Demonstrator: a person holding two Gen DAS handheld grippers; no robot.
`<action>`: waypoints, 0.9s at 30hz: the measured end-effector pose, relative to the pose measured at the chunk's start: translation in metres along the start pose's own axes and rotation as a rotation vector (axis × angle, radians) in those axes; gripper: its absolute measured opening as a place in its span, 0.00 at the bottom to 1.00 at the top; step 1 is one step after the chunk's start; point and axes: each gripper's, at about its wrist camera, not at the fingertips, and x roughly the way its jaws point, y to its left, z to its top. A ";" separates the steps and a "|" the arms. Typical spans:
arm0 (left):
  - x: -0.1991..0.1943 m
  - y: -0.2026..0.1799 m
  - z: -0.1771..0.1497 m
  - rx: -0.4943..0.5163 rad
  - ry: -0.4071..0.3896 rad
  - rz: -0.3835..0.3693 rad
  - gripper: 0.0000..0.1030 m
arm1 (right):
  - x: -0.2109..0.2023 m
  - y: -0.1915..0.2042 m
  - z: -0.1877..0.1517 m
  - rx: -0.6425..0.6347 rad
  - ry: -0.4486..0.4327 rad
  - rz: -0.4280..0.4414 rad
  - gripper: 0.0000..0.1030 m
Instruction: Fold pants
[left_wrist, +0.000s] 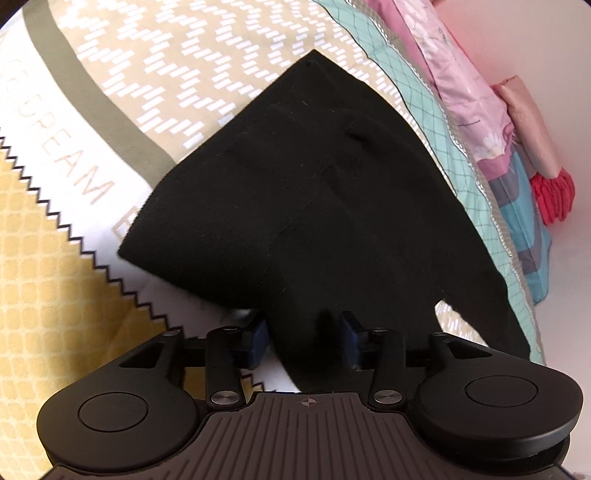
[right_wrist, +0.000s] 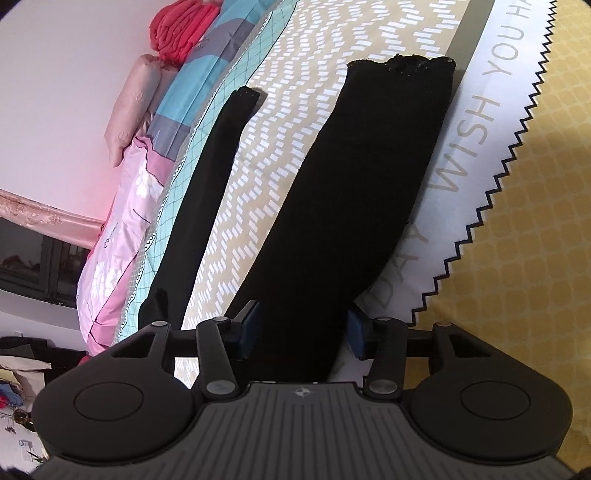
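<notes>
Both claws are closing around the pants (right_wrist: 343, 206), lying flat on the bed (right_wrist: 517, 258): left claw (left_wrist: 303, 341) bunching the waist end, right claw (right_wrist: 301, 332) straddling one leg. Pinching firmly and lifting evenly should be keeping the fold straight.

Patterned yellow bedspread (right_wrist: 517, 221) underneath; folded teal quilt (left_wrist: 424, 110), pink bedding (left_wrist: 469, 85), red cloth (left_wrist: 554, 195) stacked along wall (right_wrist: 74, 74).

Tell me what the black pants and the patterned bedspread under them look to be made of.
Black pants: a soft, matte knit, maybe fleece or jersey; they reflect no light, drape limply, and the edge looks slightly fuzzy. Patterned bedspread: smooth printed woven cloth, likely cotton or a blend; crisp printed dashes and lettering, flat with low sheen. Neither fibre can be confirmed by sight.
</notes>
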 end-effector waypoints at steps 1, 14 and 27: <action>0.001 -0.001 0.001 -0.001 -0.007 0.000 1.00 | 0.001 0.000 0.000 -0.003 -0.001 -0.002 0.51; -0.014 -0.023 0.008 0.066 -0.080 0.040 0.72 | 0.001 0.046 0.013 -0.193 0.019 -0.088 0.11; 0.013 -0.086 0.107 0.110 -0.130 0.044 0.69 | 0.111 0.176 0.101 -0.340 0.087 -0.059 0.11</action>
